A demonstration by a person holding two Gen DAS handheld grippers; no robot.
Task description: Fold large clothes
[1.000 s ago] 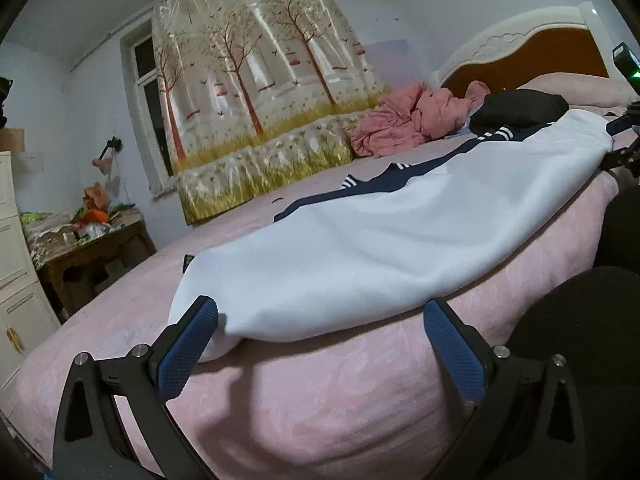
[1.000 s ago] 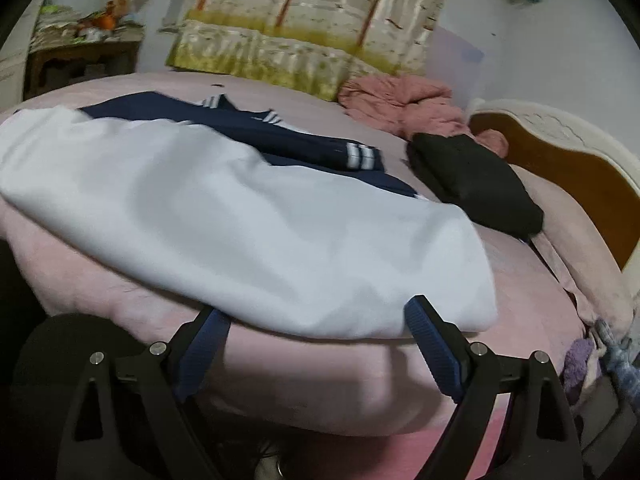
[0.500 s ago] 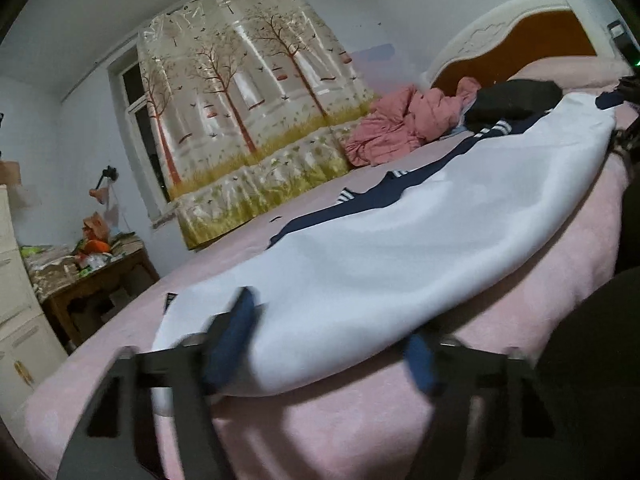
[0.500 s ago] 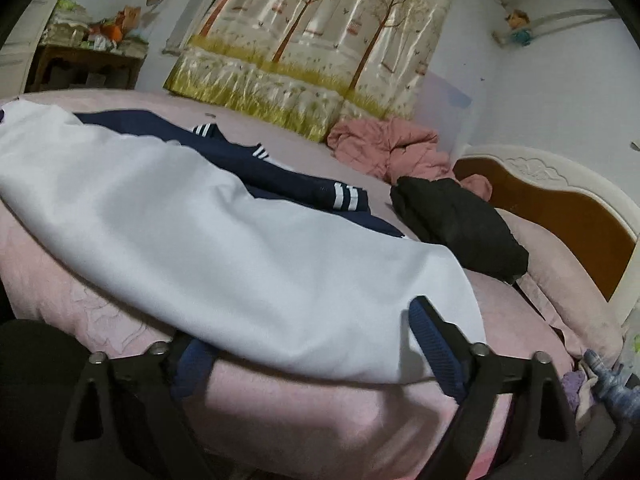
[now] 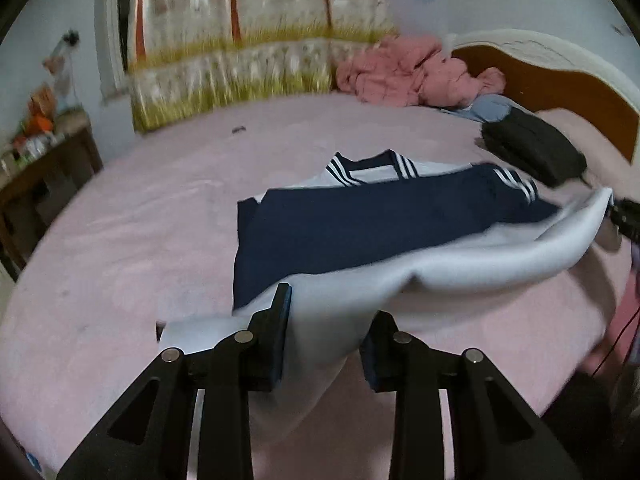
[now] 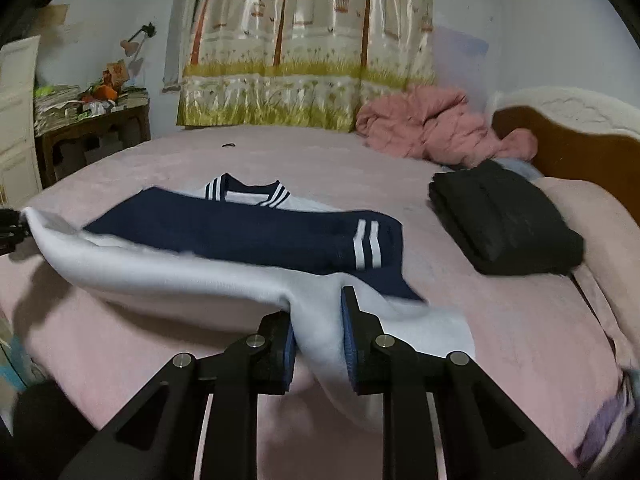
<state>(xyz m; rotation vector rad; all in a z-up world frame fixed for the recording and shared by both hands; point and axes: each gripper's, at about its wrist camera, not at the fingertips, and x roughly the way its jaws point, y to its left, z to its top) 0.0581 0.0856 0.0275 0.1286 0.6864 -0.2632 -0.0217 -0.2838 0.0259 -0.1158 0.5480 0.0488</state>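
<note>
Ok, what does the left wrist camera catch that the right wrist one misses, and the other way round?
Only the left wrist view shows the left gripper, jaws closing with the sweatshirt's white hem bunched between them, and the right gripper at the far corner.

Only the right wrist view shows the right gripper, jaws closing with white hem between them, the white cabinet, and the wall lamp clearly.

Both show the navy-and-white sweatshirt, folded black garment, pink blanket, tree-print curtain, headboard and cluttered side table.
</note>
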